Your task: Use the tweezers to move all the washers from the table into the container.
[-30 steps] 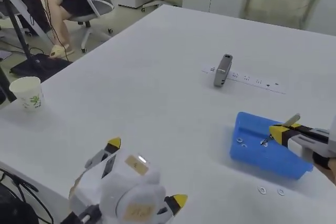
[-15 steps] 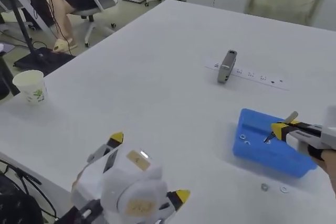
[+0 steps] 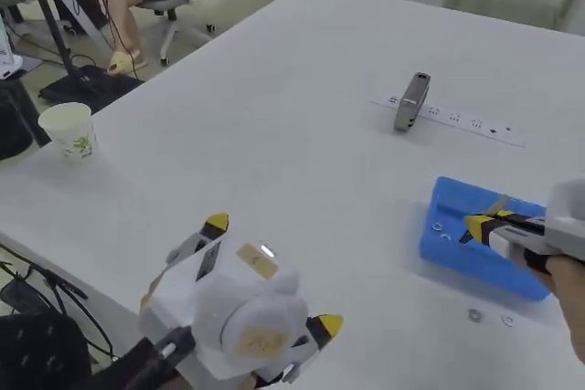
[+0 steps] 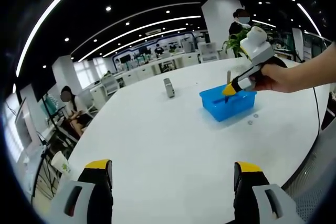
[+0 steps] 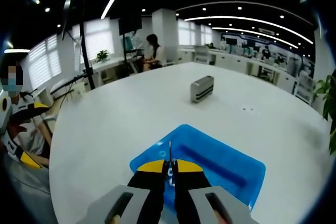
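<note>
Now the right gripper (image 3: pixel 479 225) pinches the tweezers (image 5: pixel 169 153) over the container (image 3: pixel 454 196) for a drop; the left gripper (image 3: pixel 272 273) has its jaws wide.

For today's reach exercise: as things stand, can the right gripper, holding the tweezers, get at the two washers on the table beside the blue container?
Probably yes. The right gripper, shut on the tweezers, hovers over the container; the washers lie on bare table just beside it, with nothing between.

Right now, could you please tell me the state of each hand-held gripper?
Left hand-held gripper: open, empty.
Right hand-held gripper: shut on the tweezers, over the container.
</note>
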Action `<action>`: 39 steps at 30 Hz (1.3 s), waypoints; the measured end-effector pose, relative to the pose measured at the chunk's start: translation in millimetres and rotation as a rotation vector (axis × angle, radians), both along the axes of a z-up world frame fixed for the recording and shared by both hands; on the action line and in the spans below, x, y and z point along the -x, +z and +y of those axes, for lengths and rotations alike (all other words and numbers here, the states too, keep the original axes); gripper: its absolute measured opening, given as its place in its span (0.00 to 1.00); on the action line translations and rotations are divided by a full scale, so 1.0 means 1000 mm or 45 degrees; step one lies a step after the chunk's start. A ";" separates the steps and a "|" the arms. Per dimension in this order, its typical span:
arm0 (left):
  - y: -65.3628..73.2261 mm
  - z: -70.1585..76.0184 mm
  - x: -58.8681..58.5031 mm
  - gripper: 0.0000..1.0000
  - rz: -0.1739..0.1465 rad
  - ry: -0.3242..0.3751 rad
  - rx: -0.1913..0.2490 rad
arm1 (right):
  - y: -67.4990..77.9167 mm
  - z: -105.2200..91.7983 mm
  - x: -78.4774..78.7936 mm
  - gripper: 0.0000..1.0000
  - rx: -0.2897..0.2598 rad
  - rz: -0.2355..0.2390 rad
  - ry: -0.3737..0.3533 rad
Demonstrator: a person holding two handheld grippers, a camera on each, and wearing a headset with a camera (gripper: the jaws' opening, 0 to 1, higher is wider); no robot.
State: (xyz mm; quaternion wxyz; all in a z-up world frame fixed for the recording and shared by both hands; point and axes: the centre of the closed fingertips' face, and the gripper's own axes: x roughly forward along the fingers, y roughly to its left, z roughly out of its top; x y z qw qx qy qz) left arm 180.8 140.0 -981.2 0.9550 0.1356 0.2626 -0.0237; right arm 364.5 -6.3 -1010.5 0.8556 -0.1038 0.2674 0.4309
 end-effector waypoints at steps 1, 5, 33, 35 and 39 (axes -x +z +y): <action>0.000 0.000 0.000 0.98 0.000 0.001 0.000 | -0.001 0.000 0.000 0.02 0.003 0.001 0.002; 0.000 0.001 0.000 0.98 -0.002 0.004 0.003 | -0.002 0.001 0.000 0.02 0.003 0.006 0.004; -0.002 -0.002 0.000 0.97 0.014 -0.014 0.013 | 0.008 -0.002 0.003 0.03 -0.026 0.004 -0.014; -0.002 -0.002 0.000 0.97 0.013 -0.014 0.008 | 0.013 -0.002 0.003 0.03 -0.042 0.000 -0.015; -0.001 0.000 0.000 0.97 0.005 -0.006 0.011 | 0.024 -0.001 0.006 0.03 -0.069 -0.020 -0.015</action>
